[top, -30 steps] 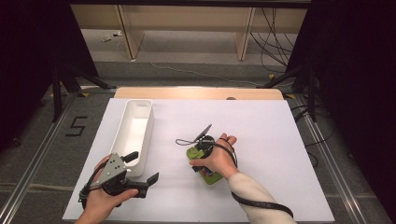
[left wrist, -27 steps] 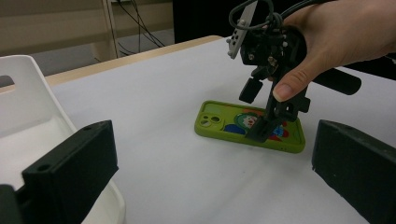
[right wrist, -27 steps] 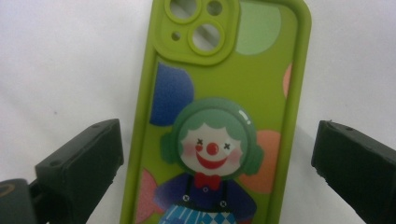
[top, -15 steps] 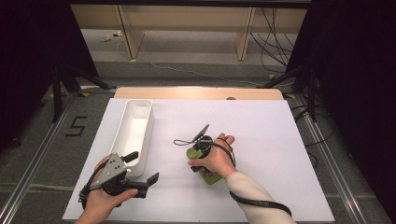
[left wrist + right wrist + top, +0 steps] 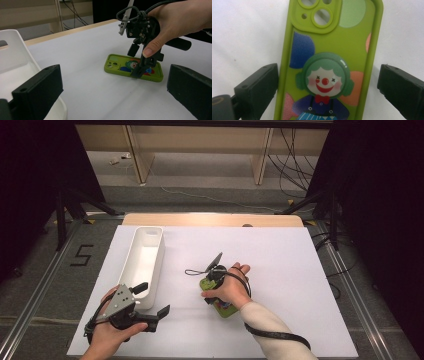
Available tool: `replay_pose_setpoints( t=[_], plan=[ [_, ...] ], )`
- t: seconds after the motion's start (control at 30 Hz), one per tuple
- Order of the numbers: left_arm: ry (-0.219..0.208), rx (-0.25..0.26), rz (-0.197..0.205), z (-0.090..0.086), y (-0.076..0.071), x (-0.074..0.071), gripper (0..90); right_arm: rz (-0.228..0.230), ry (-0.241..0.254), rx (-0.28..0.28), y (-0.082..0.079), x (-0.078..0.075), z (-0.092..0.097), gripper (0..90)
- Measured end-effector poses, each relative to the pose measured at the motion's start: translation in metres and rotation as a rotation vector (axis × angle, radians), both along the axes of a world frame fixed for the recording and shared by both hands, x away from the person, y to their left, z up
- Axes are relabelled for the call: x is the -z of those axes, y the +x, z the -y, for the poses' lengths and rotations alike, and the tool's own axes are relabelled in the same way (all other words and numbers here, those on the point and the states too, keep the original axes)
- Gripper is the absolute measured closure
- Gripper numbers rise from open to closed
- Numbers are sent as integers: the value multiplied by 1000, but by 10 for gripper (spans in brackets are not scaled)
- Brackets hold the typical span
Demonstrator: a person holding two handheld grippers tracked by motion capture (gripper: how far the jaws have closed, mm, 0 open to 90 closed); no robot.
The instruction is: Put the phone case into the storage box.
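Near the worktop's middle, my right hand-held gripper (image 5: 216,292) straddles the green phone case (image 5: 329,62), jaws apart on either long side, not yet gripping. Next I judge they must close squarely. My left hand-held gripper (image 5: 152,302) waits open beside the white tray (image 5: 150,237).

One phone case (image 5: 223,306), one white bin (image 5: 145,256)

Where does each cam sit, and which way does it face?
High view: above the person's side, facing forward and down on the table; both forearms, left gripper, right gripper.
Left gripper view: on the left gripper, over open jaws toward the right gripper and its hand.
Right gripper view: straight down between open jaws.
All three share the green phone case.
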State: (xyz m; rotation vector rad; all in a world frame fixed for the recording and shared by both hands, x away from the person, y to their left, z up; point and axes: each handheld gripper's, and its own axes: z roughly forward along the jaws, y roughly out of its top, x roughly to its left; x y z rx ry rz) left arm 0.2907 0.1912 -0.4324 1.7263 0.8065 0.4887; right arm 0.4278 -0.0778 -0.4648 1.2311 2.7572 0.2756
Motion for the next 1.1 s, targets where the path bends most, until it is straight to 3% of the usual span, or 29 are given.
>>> replay_pose_setpoints(
  t=[1.1],
  plan=[
    [-4,1,2,0,-1,0,0,-79,-75,7,7,-3,-10,100]
  ],
)
